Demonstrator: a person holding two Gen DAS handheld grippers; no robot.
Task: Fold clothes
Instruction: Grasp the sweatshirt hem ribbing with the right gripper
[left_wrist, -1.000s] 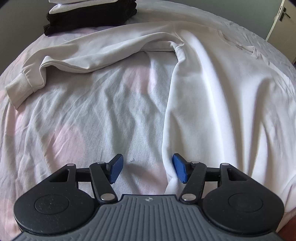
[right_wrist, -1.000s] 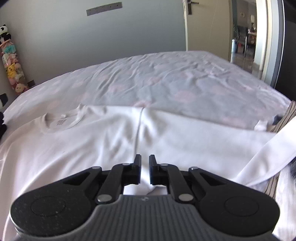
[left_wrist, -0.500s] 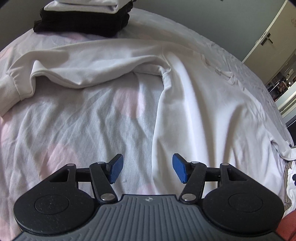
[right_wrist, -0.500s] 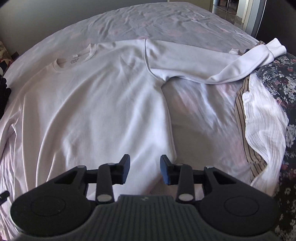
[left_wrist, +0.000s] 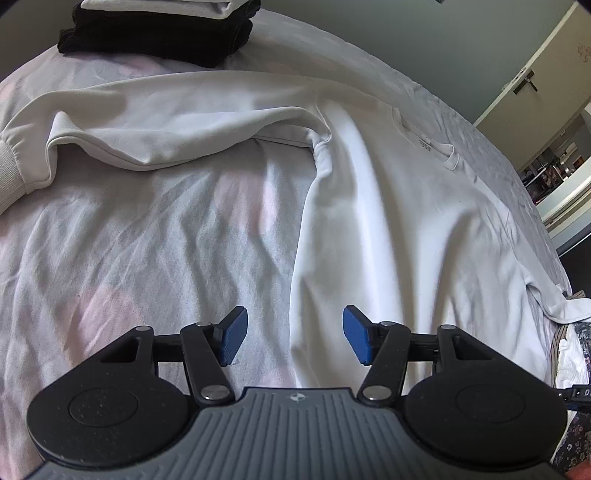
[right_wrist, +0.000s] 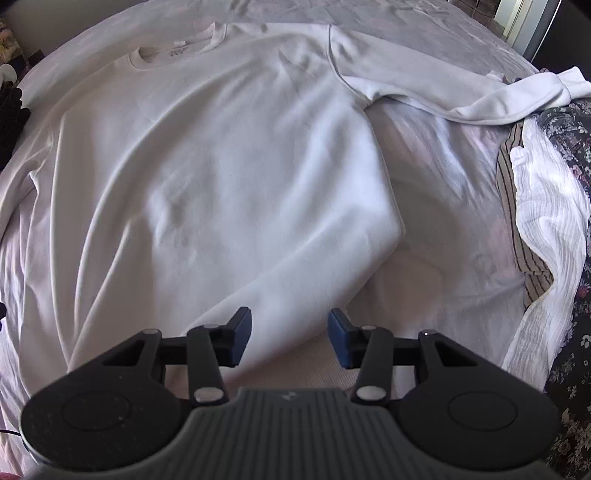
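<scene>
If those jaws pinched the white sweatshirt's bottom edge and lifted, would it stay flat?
Probably not. The white sweatshirt already lies in soft ripples, so it would likely droop. Its sleeve is bent and creased, so it would probably trail limply.

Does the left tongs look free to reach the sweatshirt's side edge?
Probably yes: the left tongs are open, the sweatshirt edge lies just ahead between the fingers, and nothing covers it.

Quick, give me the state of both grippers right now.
Left gripper: open, holding nothing, above the left side edge of the white sweatshirt.
Right gripper: open, holding nothing, over the sweatshirt's hem.
</scene>
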